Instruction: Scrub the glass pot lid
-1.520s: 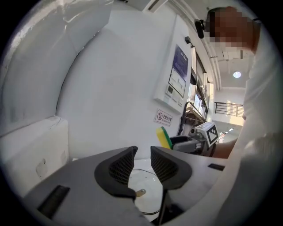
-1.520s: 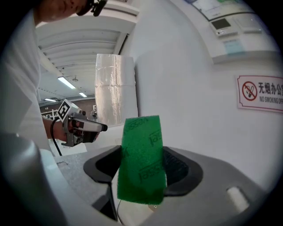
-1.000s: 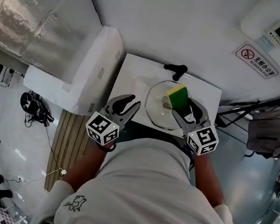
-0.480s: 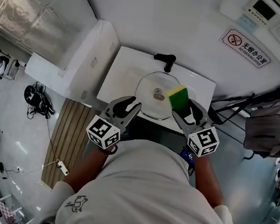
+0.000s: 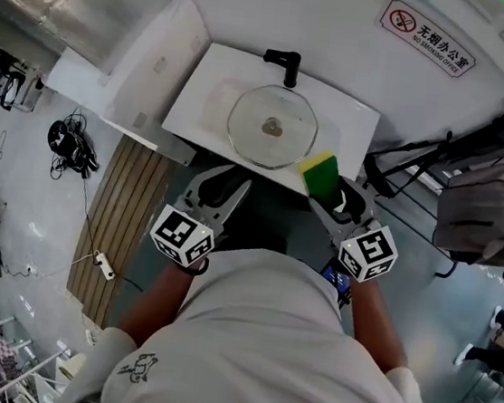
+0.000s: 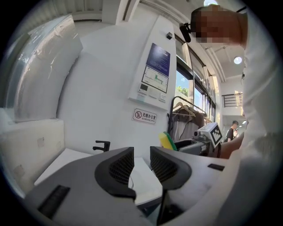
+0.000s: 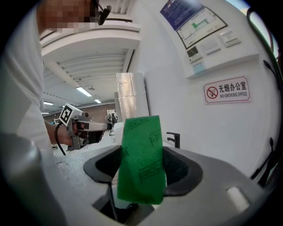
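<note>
Nearest the body, both tongs are held just short of the counter's [image 5: 201,98] near edge, marker cubes toward us. Left tongs [image 5: 227,184]: jaws spread by a narrow gap, and we see nothing between them in the left gripper view. Right tongs [image 5: 333,195]: pinching a sponge [image 5: 319,173] upright, with the green scouring face toward the right gripper camera and the yellow foam showing on its other side in the head view. The sponge stands over the near right part of the counter, just beside the lid's [image 5: 248,118] rim and not on it; we cannot tell its height above the surface. The lid, clear glass, lies flat at the middle of the white counter, with the knob [image 5: 273,127] up and in the centre. Neither pair of tongs touches it. A black faucet [image 5: 284,61] stands behind the lid at the far edge of the counter, close to the rim. A white box [image 5: 151,56] adjoins the counter on the left. Beyond it, on the white wall, is a red no-smoking sign [image 5: 427,35].
</note>
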{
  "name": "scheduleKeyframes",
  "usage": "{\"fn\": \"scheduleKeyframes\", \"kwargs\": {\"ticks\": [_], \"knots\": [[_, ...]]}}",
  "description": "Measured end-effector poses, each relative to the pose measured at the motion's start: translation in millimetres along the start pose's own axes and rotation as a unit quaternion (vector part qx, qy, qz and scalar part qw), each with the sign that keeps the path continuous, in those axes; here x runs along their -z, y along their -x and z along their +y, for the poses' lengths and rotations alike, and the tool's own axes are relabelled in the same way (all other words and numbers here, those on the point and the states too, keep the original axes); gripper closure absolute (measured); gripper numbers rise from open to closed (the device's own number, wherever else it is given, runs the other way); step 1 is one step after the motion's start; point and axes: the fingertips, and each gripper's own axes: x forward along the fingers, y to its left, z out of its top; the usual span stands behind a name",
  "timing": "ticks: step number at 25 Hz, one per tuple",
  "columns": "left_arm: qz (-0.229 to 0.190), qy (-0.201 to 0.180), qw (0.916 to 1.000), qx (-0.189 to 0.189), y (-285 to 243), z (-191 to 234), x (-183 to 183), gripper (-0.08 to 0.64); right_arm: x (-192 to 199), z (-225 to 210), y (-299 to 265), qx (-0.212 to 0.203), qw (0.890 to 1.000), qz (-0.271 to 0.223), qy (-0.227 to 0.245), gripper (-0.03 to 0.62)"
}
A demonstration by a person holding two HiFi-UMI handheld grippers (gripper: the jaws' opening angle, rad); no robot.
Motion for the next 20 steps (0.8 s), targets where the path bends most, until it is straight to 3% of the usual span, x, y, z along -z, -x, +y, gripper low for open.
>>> {"fn": "scheduleKeyframes", "kwargs": {"ticks": [5, 9, 20], "knots": [[0.006, -0.007, 0.9998, -0.017, 27.1, -32.3, 4.3, 0.448, 7.4, 20.8, 31.9, -0.017, 1.0, 0.0, -0.001, 0.302], [0.006, -0.015, 0.9996, -0.021, 45.7, -48.1, 2.4, 0.489, 5.0, 34.9, 46.6, -0.018, 1.0, -0.009, 0.002, 0.302], [0.003, -0.036, 0.9993, 0.009, 110.8, -60.0, -0.6, 0.561, -6.5, 102.7, 64.6, 0.011, 0.999, -0.036, 0.005, 0.302]]}}
